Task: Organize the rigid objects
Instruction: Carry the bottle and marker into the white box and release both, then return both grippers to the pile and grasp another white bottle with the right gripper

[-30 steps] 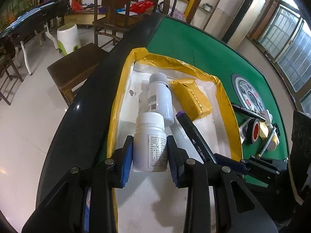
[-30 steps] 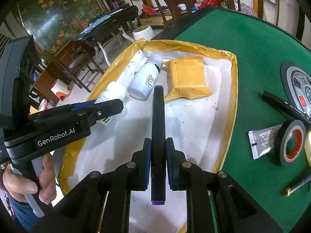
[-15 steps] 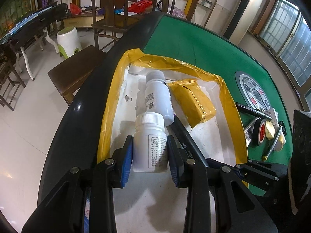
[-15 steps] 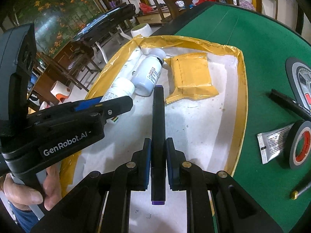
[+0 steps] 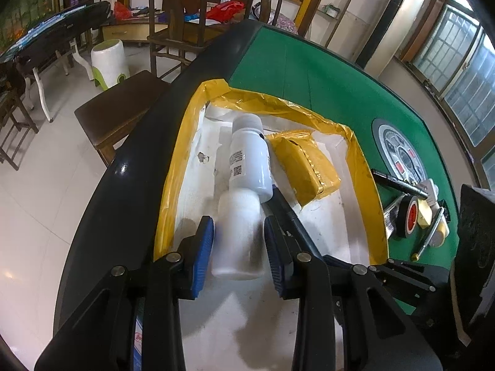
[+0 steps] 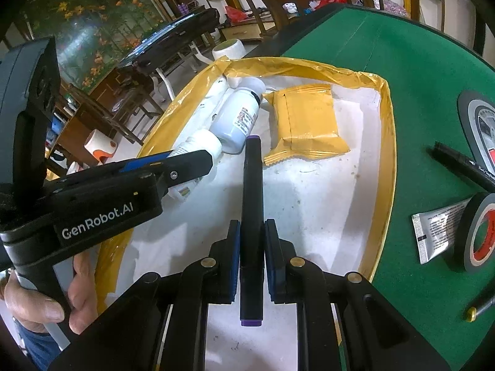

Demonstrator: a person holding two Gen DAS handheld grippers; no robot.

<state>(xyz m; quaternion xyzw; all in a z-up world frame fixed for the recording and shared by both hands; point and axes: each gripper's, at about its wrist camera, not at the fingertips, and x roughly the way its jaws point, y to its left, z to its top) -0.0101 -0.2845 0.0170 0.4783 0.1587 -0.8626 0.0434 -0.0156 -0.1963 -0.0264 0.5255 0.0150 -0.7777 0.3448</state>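
My left gripper (image 5: pixel 236 242) has its jaws apart, and a small white pill bottle (image 5: pixel 238 235), blurred, sits loose between them over the white tray floor. A second white bottle (image 5: pixel 249 160) lies just ahead of it. My right gripper (image 6: pixel 251 247) is shut on a black marker with purple ends (image 6: pixel 252 204), held low over the tray, its tip near the lying bottle (image 6: pixel 236 120). The marker also shows in the left wrist view (image 5: pixel 286 213). A yellow packet (image 6: pixel 304 123) lies further in.
The tray has a yellow-taped rim (image 5: pixel 362 167) and rests on a green felt table (image 5: pixel 309 71) with a black padded edge. To the right of the tray lie a black pen (image 6: pixel 461 164), a tape roll (image 6: pixel 478 232), a small tube (image 6: pixel 437 235) and a round dial (image 5: pixel 399 154).
The left jaws have opened off the small bottle, which now looks blurred and loose. Both grippers have moved further into the tray. The right gripper still holds the marker.
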